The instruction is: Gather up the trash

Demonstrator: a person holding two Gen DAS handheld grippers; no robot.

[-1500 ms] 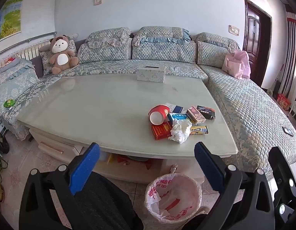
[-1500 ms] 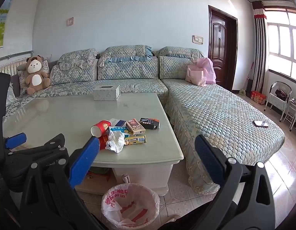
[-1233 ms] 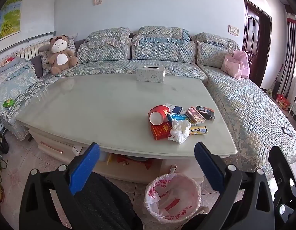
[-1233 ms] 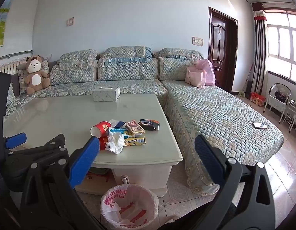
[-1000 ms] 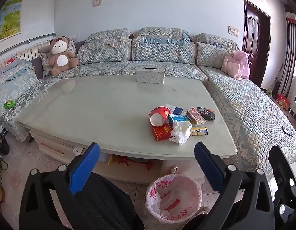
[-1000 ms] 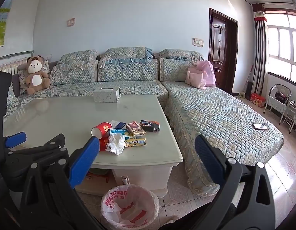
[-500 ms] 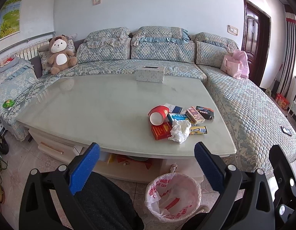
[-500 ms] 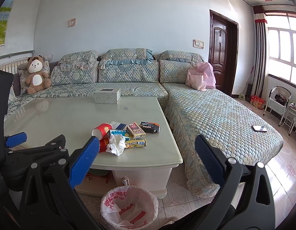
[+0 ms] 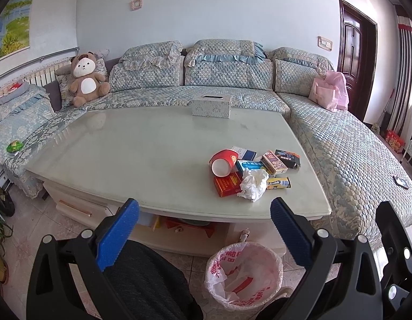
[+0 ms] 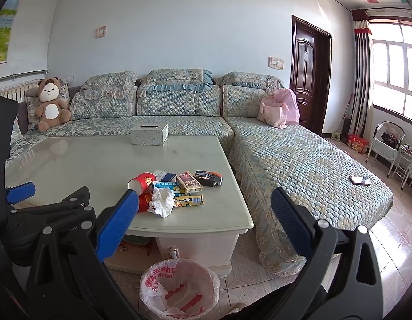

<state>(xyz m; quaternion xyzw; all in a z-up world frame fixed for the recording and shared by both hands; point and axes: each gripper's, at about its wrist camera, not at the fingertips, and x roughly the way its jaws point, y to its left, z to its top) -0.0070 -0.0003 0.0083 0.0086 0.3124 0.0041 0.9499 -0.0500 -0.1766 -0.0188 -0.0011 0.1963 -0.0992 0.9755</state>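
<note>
Barely anything has shifted since the earlier frames: both views have drifted back a touch, the litter pile sitting slightly farther off, nothing picked up.

I hold the left claw (image 9: 204, 229) with its blue-padded fingers wide apart and empty, and the right claw (image 10: 204, 228) the same, spread and holding nothing. Just below and ahead of both sits the round bin lined with a pink-and-white plastic bag (image 9: 243, 274), on the tiled floor against the near edge of the pale glass-topped counter (image 9: 152, 154).

Beyond the bin, up on the counter's near right corner, lies the trash: a crumpled white tissue (image 9: 252, 184) nearest me, a flat red carton (image 9: 227, 184) touching it on the left, a tipped red paper cup (image 9: 223, 161) behind that, and several small printed cardboard boxes (image 9: 272, 162) clustered to the right.

My judgement is that the tissue is the sensible first pick. I would bring a claw in from above, pinch its raised middle and lift straight up before swinging back over the bin, so the neighbouring boxes are not dragged.

The pile sits near the counter's front edge, so a sideways sweep could knock boxes to the floor. To the left the counter is bare; farther back stands a patterned tissue box (image 9: 211, 106), well apart.
</note>
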